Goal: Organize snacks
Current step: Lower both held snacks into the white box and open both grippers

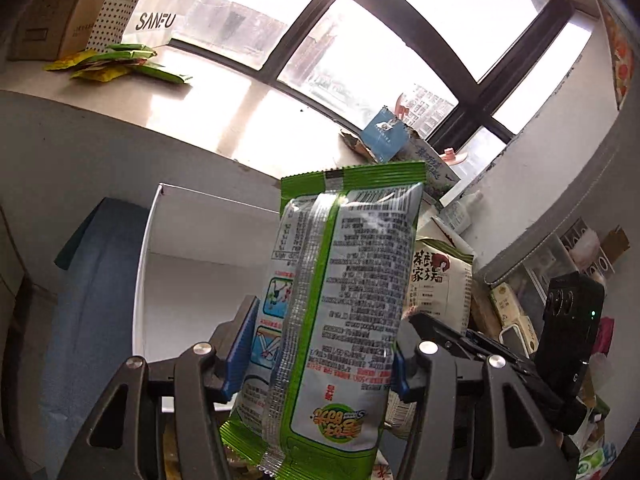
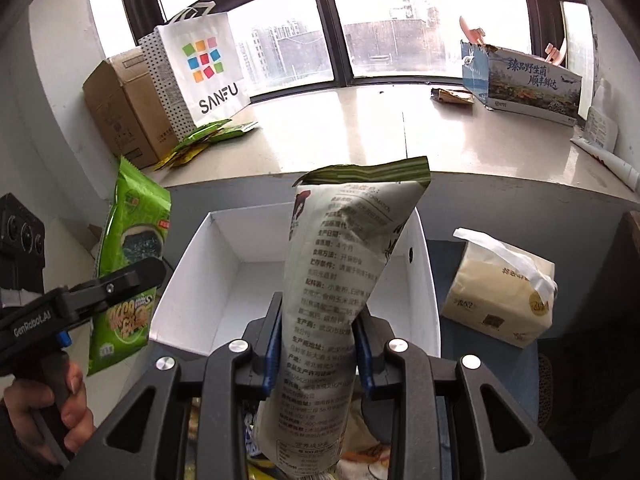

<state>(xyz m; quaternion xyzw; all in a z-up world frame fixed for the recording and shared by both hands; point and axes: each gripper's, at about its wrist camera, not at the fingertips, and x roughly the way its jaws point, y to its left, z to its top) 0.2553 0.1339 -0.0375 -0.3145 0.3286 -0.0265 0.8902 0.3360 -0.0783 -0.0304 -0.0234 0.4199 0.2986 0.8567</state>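
My left gripper (image 1: 320,344) is shut on a green snack packet (image 1: 340,280), held upright with its printed back facing the camera. It also shows in the right wrist view (image 2: 128,248), left of the white box. My right gripper (image 2: 318,344) is shut on a white snack bag with a dark green top (image 2: 344,264), held upright just in front of the open white box (image 2: 420,280). That bag and the right gripper show at the right in the left wrist view (image 1: 440,280). The white box (image 1: 192,248) lies behind the green packet there.
A windowsill (image 2: 360,128) runs behind the box, with a SANFU paper bag (image 2: 204,72), a cardboard box (image 2: 116,108), several green and yellow packets (image 2: 208,136) and a printed carton (image 2: 528,84). A tissue pack (image 2: 500,292) lies right of the white box.
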